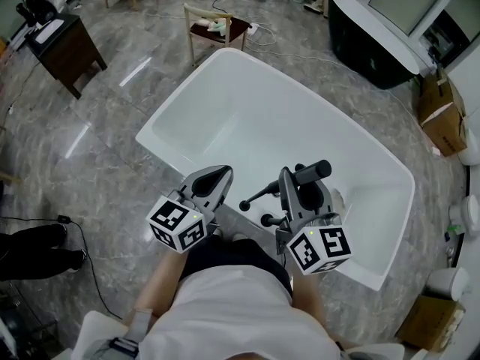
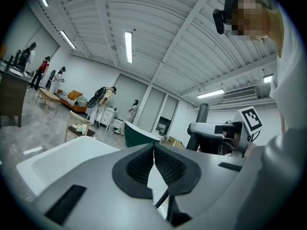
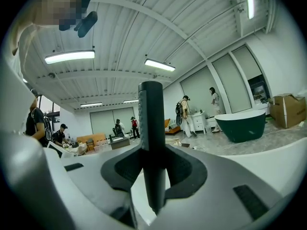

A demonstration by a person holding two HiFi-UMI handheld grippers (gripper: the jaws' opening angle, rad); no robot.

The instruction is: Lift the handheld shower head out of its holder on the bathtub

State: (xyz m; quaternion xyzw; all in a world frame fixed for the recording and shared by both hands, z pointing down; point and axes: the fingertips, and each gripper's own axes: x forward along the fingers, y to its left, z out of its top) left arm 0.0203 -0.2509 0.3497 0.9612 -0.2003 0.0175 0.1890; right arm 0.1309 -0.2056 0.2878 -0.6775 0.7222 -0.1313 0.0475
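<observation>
My right gripper (image 1: 300, 180) is shut on the black handheld shower head (image 1: 312, 172), held over the near rim of the white bathtub (image 1: 172, 122). In the right gripper view the dark handle (image 3: 151, 123) stands upright, clamped between the pads (image 3: 122, 169) of that gripper (image 3: 154, 170). Black tap fittings (image 1: 256, 199) sit on the rim just left of it. My left gripper (image 1: 217, 175) hovers beside them with nothing in it. Its pads (image 2: 141, 164) meet at the tip, so the left gripper (image 2: 154, 163) is shut. It also sees the shower head (image 2: 203, 115) off to the right.
A wooden chair (image 1: 214, 27) stands beyond the tub's far end. A dark green bathtub (image 1: 371, 45) is at the back right, cardboard boxes (image 1: 442, 115) at the right, a dark desk (image 1: 66, 49) at the back left. A cable (image 1: 84, 255) lies on the floor. Several people stand far off.
</observation>
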